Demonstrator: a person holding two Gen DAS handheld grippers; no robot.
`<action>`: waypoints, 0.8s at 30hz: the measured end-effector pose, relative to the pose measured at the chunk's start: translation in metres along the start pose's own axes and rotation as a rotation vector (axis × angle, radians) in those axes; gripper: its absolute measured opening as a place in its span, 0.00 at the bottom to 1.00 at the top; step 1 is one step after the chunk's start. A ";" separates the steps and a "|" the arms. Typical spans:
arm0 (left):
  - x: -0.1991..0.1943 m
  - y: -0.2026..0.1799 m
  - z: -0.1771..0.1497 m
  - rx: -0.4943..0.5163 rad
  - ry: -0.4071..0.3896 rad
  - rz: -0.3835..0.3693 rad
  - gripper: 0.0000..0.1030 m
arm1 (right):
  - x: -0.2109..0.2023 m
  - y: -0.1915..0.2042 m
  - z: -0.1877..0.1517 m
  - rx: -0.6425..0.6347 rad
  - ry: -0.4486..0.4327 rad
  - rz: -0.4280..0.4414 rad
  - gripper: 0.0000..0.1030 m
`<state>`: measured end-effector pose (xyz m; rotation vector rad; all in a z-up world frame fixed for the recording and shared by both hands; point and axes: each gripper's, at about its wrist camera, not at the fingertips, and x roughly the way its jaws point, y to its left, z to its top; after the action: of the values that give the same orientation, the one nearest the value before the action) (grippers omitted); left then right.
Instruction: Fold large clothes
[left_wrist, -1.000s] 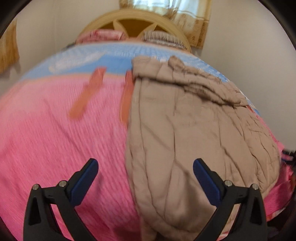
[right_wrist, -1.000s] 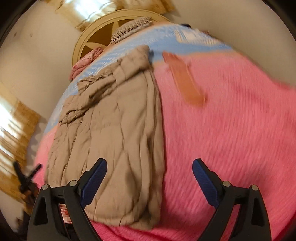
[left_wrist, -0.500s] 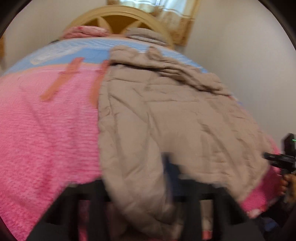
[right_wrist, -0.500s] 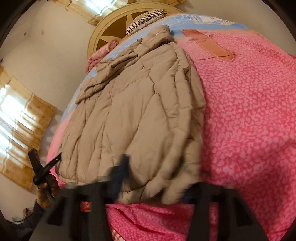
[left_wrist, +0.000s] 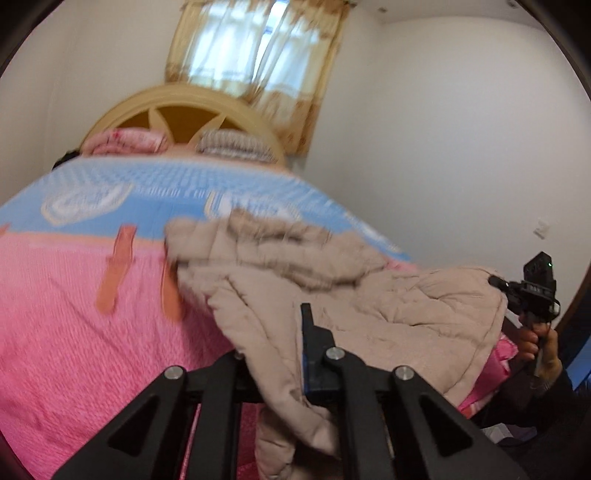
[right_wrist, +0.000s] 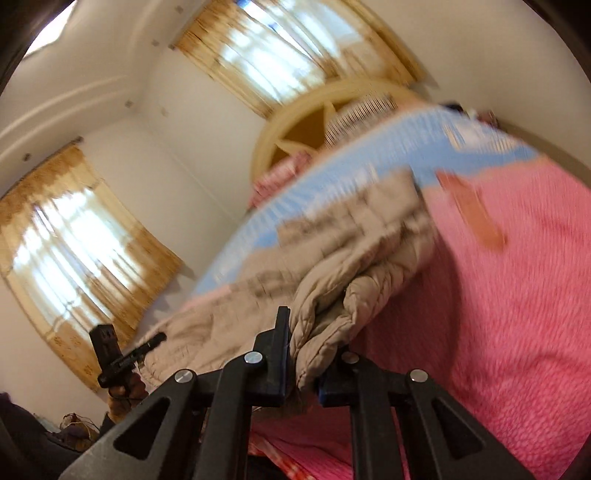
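1. The left gripper (left_wrist: 280, 354) has its fingers clenched on the near hem of a beige quilted jacket (left_wrist: 388, 314); the padded cloth bunches between the black arms and hangs down below them.
2. The right gripper (right_wrist: 301, 354) is likewise clamped on the jacket (right_wrist: 332, 273), with a thick fold of the hem squeezed between the blue-faced fingers (right_wrist: 282, 365).
3. Each wrist camera catches the other gripper off to the side, held in a bare hand (left_wrist: 535, 339) at the far corner of the hem, so the two grips sit well apart along the garment's near edge.
4. Beyond the grippers, the jacket's near edge is raised off a pink bedspread (left_wrist: 55, 332), while its far part, with the crumpled hood end, lies on the bed.
5. Farther on, the bedspread turns to a blue band (left_wrist: 147, 184) with orange strips (left_wrist: 116, 266) at the seam.
6. At the far end are pillows (left_wrist: 125, 142), a rounded wooden headboard (left_wrist: 177, 107) and a curtained window (left_wrist: 258, 48).
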<state>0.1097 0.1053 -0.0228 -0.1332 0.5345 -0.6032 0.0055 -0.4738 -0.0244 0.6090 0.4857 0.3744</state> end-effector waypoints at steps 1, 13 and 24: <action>-0.005 -0.001 0.004 0.007 0.001 -0.005 0.09 | -0.008 0.007 0.006 -0.011 -0.029 0.014 0.09; 0.035 0.040 0.077 0.028 0.067 -0.005 0.23 | 0.057 0.026 0.102 -0.016 -0.158 0.042 0.09; 0.012 0.089 0.119 -0.081 0.082 -0.146 0.68 | 0.147 -0.001 0.170 0.020 -0.155 -0.045 0.08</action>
<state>0.2245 0.1675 0.0490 -0.2264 0.6328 -0.7322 0.2174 -0.4820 0.0494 0.6401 0.3541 0.2776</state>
